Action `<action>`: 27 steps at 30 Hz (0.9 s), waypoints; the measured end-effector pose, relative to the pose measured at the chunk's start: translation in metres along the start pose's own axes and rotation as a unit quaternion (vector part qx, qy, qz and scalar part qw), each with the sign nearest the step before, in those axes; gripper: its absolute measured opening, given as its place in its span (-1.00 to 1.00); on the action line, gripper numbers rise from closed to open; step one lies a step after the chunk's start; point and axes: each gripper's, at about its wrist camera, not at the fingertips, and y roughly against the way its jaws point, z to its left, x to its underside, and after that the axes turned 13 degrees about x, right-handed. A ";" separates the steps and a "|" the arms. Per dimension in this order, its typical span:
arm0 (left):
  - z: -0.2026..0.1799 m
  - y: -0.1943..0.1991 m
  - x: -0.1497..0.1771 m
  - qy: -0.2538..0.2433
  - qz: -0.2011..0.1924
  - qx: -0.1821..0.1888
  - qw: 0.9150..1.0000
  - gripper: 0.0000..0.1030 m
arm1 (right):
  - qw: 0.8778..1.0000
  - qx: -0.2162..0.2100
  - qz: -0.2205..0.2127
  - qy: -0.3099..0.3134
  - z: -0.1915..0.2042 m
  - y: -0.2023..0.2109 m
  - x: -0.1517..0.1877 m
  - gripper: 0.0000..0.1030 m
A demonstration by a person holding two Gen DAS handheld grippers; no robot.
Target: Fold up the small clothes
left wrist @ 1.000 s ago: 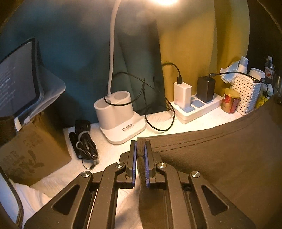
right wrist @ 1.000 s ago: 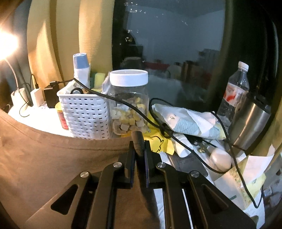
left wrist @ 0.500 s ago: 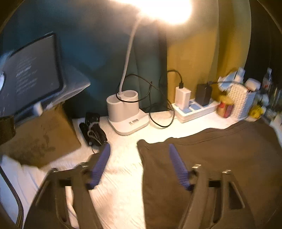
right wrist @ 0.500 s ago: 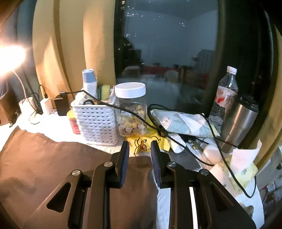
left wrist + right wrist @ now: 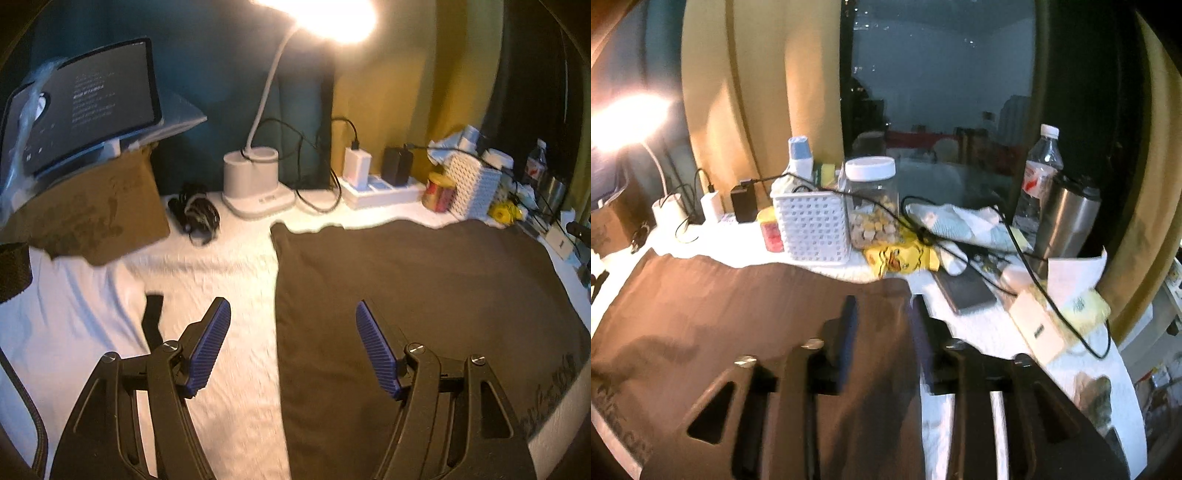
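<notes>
A dark brown garment (image 5: 424, 295) lies flat on the white-covered table (image 5: 221, 269), its far edge straight and its left edge folded. My left gripper (image 5: 293, 314) hovers open over that left edge, blue pads wide apart and nothing between them. In the right wrist view the same brown garment (image 5: 720, 314) fills the lower left. My right gripper (image 5: 882, 306) stands above its far right corner with jaws opening; the cloth lies below them, not pinched.
A white desk lamp (image 5: 255, 177), a power strip with chargers (image 5: 384, 184), a white basket (image 5: 812, 229), a jar (image 5: 873, 206), a water bottle (image 5: 1039, 173), a steel tumbler (image 5: 1067, 218), cables and papers crowd the far edge. A tablet (image 5: 81, 99) on a cardboard box (image 5: 92, 214) stands at the left.
Both grippers were shut on the garment's far corners, then let go and opened. Both have drawn back toward me, and the garment now lies flat.
</notes>
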 end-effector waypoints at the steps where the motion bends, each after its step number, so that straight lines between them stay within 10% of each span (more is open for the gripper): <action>1: -0.001 0.002 0.006 0.002 0.003 0.001 1.000 0.36 | 1.000 -0.001 0.001 -0.001 -0.002 0.004 0.005 0.32; 27: -0.016 0.038 0.098 0.070 0.067 0.012 0.995 0.37 | 0.991 0.005 0.127 -0.044 -0.045 0.055 0.138 0.33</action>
